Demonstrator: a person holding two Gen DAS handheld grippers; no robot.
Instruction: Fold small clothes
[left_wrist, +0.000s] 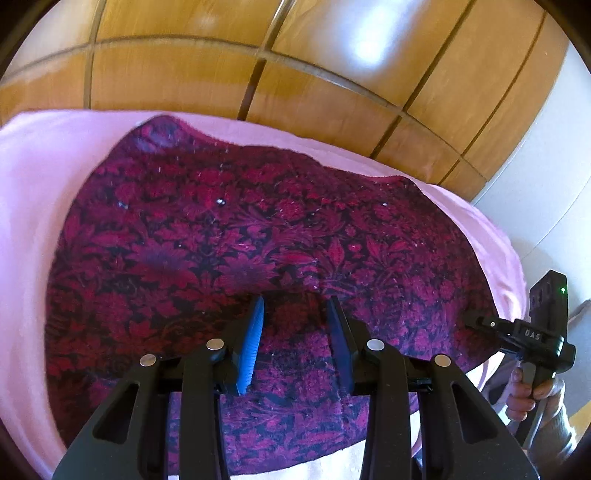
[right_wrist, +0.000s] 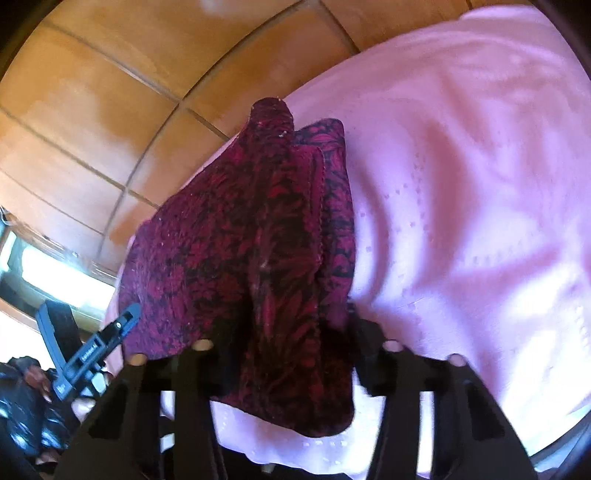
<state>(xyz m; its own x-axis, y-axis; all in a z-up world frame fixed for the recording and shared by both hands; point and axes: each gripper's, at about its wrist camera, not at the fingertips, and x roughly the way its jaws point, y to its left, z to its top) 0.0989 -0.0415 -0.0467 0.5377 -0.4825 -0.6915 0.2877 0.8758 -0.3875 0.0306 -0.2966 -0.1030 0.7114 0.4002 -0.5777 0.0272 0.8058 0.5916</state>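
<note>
A dark red floral garment (left_wrist: 258, 221) lies spread on a pink sheet (left_wrist: 37, 184). In the left wrist view my left gripper (left_wrist: 297, 301) sits at its near edge. A raised fold of the cloth is pinched between the blue pad (left_wrist: 253, 339) and the dark pad. My right gripper (left_wrist: 471, 321) meets the garment's right edge, held by a hand (left_wrist: 524, 398). In the right wrist view the garment (right_wrist: 221, 240) is bunched into thick folds. They fill the gap of my right gripper (right_wrist: 295, 321) and hide its pads. The left gripper (right_wrist: 125, 317) shows at lower left.
The pink sheet (right_wrist: 461, 184) covers a soft raised surface that spreads well past the garment. Beyond its edge is an orange-brown tiled floor (left_wrist: 332, 92) (right_wrist: 92, 92). A white wall or panel (left_wrist: 535, 184) stands at the right. Dark clutter (right_wrist: 22, 406) sits low on the left.
</note>
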